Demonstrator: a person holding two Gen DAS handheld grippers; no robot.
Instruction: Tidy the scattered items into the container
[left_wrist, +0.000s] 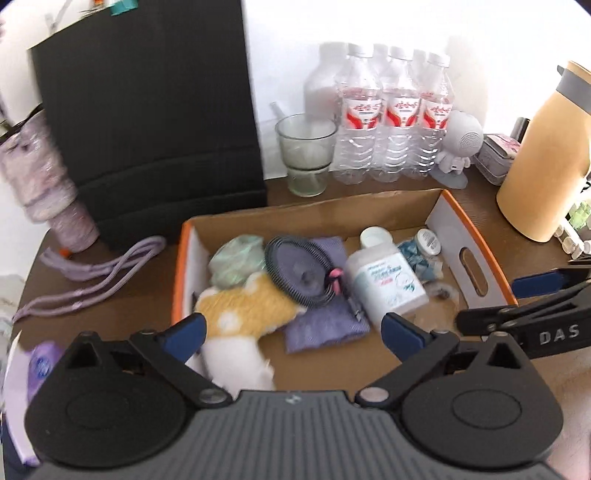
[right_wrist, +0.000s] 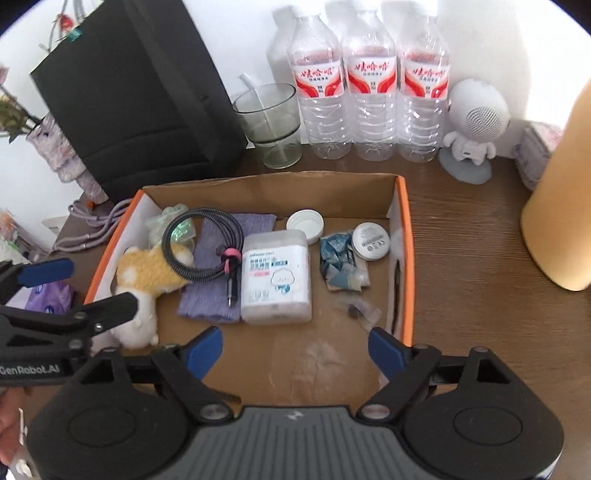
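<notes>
- Both sets of jaws stand released with nothing between them: the left gripper (left_wrist: 293, 326) hangs over the near-left corner of the cardboard box (right_wrist: 402, 236), the right gripper (right_wrist: 295, 349) over its bare near floor.
- Just ahead of my left fingers lies the plush toy (right_wrist: 147, 273) — inside the box, half leaning on its left wall.
- Further in sit the purple cloth (right_wrist: 221, 269), the coiled cable (right_wrist: 201, 243) on top of it, the white wipes bottle (right_wrist: 275, 275), a loose cap (right_wrist: 304, 223), a small tin (right_wrist: 370, 242) and a blue wrapper (right_wrist: 340, 262).
- Outside the box I still see a purple packet (right_wrist: 50, 299) to the left and a lilac cord (left_wrist: 96, 278) on the table (right_wrist: 480, 258) — my guess is these come next.
- To do it well, I'd lift clear of the wall first, approach the packet from above, and close on its middle.
- The water bottles (right_wrist: 369, 92) and glass (right_wrist: 271, 122) look like standing fixtures; I'd leave them.
</notes>
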